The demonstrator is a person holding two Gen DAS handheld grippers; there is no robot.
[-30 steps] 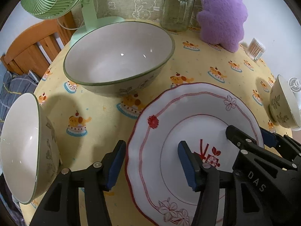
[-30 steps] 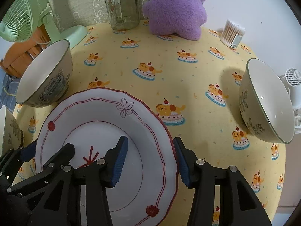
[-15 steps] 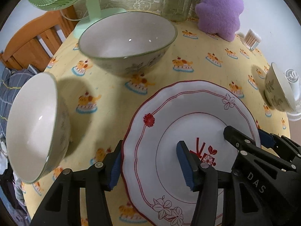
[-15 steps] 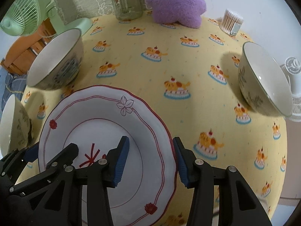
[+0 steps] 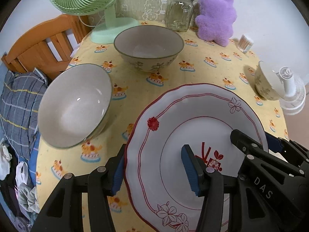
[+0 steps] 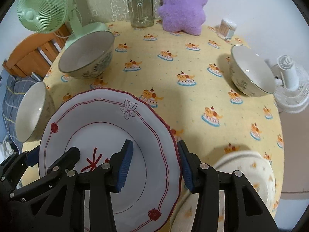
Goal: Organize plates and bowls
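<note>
Between both tools: white scalloped red-trimmed ceramic plate, left tool grasping its left rim, right tool its right; equally near.

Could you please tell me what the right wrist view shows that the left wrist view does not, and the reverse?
Only the right wrist view shows the cream patterned object, blurred, at the table's near edge; what it is I cannot tell. Only the left wrist view shows the flower cluster on the plate's near rim and the pile of clothes beside the table. Both show the plate lifted between the left gripper and the right gripper, one on each rim, plus three bowls, the green fan, the glass jar and the purple plush.
</note>
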